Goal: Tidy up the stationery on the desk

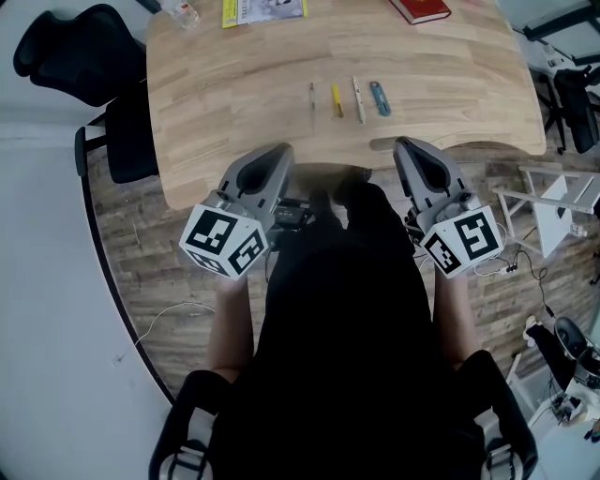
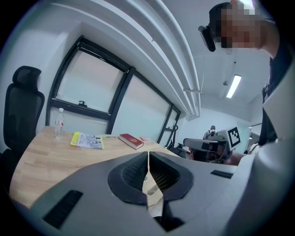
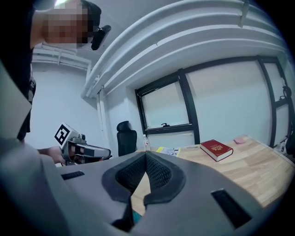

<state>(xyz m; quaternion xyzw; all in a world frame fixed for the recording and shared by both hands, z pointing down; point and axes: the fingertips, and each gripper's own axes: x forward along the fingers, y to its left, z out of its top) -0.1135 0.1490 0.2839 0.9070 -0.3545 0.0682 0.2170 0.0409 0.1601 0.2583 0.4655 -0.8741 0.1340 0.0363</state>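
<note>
- Left gripper (image 1: 276, 150): held at the near edge of the desk (image 1: 216, 84), pointing across it; jaws pressed together, nothing between them
- Right gripper (image 1: 406, 144): also at the near edge, level with the left one, the two well apart; jaws closed tip to tip, empty
- Stationery: four small pieces in a row near the middle of the desk, beyond both grippers and touched by neither
- Row, left to right in the head view: thin dark pen (image 1: 312, 97), yellow pen (image 1: 337, 100), pale pen (image 1: 358, 98), blue piece (image 1: 380, 97); all lie roughly parallel, ends toward the person, with small gaps between them
- Far edge of the desk: red book (image 1: 420, 9) to the right, yellow booklet (image 1: 262, 11) near the middle, clear water bottle (image 1: 183, 11) to its left
- Black office chair (image 1: 84, 66) beside the desk's left end
</note>
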